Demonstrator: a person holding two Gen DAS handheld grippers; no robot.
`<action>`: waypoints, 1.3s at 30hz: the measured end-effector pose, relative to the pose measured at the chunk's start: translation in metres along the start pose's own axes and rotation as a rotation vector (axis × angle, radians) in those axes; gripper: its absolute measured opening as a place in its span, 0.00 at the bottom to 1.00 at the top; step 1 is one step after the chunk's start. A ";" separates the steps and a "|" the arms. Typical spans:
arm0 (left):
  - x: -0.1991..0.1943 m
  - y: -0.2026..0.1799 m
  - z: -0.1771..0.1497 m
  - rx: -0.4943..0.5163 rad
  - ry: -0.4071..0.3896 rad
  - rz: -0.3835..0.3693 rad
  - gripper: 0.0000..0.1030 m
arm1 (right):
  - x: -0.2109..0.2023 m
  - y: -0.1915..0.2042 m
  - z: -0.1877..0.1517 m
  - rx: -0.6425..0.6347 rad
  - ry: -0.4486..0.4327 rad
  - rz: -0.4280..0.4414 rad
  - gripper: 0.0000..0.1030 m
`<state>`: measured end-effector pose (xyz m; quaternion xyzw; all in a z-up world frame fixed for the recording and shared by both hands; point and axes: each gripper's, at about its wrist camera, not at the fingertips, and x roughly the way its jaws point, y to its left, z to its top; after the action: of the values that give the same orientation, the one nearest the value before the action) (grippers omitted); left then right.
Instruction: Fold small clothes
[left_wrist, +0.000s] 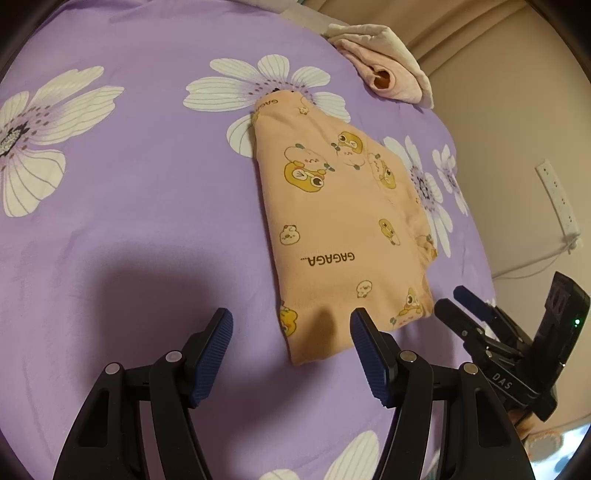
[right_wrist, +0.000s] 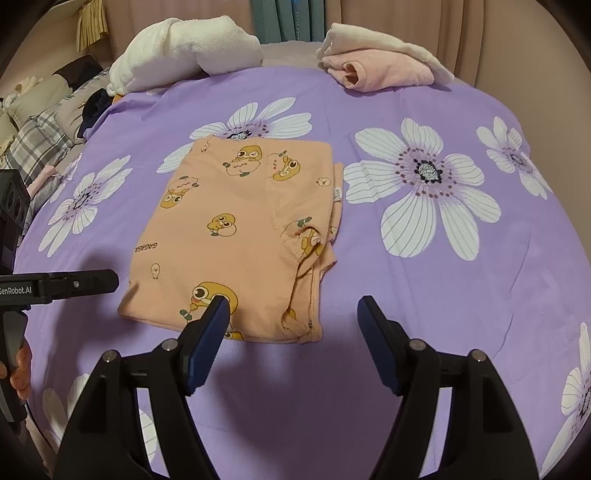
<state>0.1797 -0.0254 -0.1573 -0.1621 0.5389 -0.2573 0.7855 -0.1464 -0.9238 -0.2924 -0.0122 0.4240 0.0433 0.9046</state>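
Two open grippers hover at the near short edge of the folded peach garment (right_wrist: 236, 236) lying on the purple bedspread (right_wrist: 424, 295); its long axis runs away from them. The left gripper (left_wrist: 291, 325) and the right gripper (right_wrist: 293, 314), both empty, look equally near.

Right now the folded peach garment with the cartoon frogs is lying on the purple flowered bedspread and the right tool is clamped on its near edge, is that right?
Not quite. The right tool is open and holds nothing; its pads stand apart above the near edge, as the right wrist view shows. The folded peach garment does lie on the purple flowered bedspread.
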 end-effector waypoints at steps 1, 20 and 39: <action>0.002 0.000 0.001 -0.004 0.004 -0.005 0.63 | 0.003 -0.002 0.001 0.009 0.012 0.019 0.72; 0.042 0.011 0.047 -0.128 0.043 -0.216 0.63 | 0.068 -0.072 0.023 0.524 0.115 0.486 0.76; 0.068 -0.006 0.072 -0.122 0.054 -0.285 0.62 | 0.104 -0.076 0.035 0.598 0.105 0.567 0.24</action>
<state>0.2653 -0.0711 -0.1799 -0.2775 0.5460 -0.3370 0.7150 -0.0468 -0.9900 -0.3507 0.3663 0.4501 0.1649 0.7976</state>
